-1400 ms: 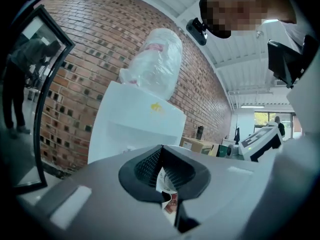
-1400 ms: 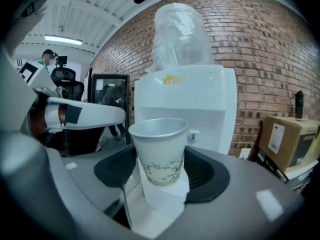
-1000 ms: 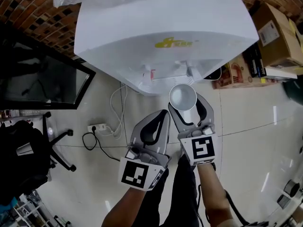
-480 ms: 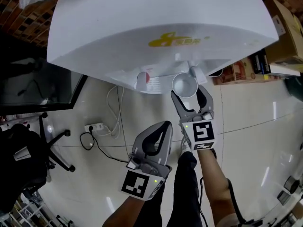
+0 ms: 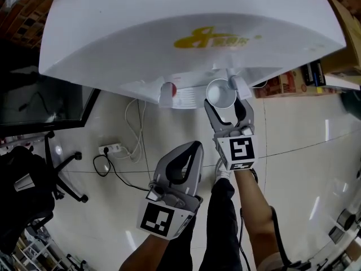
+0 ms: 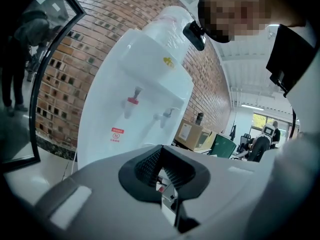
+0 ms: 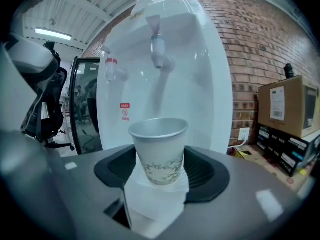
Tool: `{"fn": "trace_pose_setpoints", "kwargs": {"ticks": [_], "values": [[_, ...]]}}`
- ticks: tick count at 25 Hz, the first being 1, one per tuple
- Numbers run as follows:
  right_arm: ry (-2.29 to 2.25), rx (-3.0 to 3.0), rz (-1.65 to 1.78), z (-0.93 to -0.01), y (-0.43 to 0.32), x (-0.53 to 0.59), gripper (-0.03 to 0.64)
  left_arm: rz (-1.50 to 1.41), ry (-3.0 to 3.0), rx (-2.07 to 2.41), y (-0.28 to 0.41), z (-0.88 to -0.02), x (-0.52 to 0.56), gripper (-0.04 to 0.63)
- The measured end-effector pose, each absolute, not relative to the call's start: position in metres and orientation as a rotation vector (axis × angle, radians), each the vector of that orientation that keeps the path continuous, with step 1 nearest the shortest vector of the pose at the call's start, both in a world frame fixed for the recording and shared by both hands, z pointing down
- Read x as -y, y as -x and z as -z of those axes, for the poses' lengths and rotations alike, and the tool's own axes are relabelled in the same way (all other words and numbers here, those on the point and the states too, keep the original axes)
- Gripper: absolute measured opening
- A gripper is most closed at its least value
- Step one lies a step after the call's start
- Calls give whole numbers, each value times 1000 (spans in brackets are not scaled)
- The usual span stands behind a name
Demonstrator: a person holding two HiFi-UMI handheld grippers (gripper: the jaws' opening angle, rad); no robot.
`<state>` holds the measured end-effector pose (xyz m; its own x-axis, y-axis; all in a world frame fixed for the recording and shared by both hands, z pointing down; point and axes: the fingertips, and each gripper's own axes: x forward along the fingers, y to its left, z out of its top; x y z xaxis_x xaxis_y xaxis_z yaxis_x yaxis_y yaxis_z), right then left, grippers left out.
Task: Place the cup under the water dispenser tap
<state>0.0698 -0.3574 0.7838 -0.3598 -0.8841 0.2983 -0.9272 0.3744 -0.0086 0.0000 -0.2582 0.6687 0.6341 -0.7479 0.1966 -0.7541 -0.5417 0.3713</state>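
A white paper cup with a grey leaf print stands upright between the jaws of my right gripper, which is shut on it. In the right gripper view the cup hangs some way below the blue-topped tap of the white water dispenser; the red tap is to its left. A white paper piece sits under the cup in the right gripper. My left gripper hangs lower and left, jaws together and empty. Its own view has the left gripper facing the dispenser.
A power strip with white and black cables lies on the shiny floor left of the dispenser. A dark glass panel, an office chair base and a black bag are at left. Boxes stand at right.
My right gripper has carried the cup forward, up against the dispenser's front near the right tap. The dispenser fills more of the head view. The left gripper has sunk slightly.
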Motion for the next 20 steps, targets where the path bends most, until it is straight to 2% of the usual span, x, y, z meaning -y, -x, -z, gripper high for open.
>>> {"fn": "trace_pose_setpoints", "kwargs": {"ticks": [9, 13, 20], "values": [[-1611, 2377, -324, -800, -72, 359, 311, -32, -2420, 1197, 3, -673, 256, -8], [-1612, 2377, -362, -807, -75, 356, 366, -35, -2426, 1197, 3, -674, 258, -8], [-1601, 2394, -393, -801, -77, 344, 373, -37, -2422, 1213, 4, -670, 256, -8]]}}
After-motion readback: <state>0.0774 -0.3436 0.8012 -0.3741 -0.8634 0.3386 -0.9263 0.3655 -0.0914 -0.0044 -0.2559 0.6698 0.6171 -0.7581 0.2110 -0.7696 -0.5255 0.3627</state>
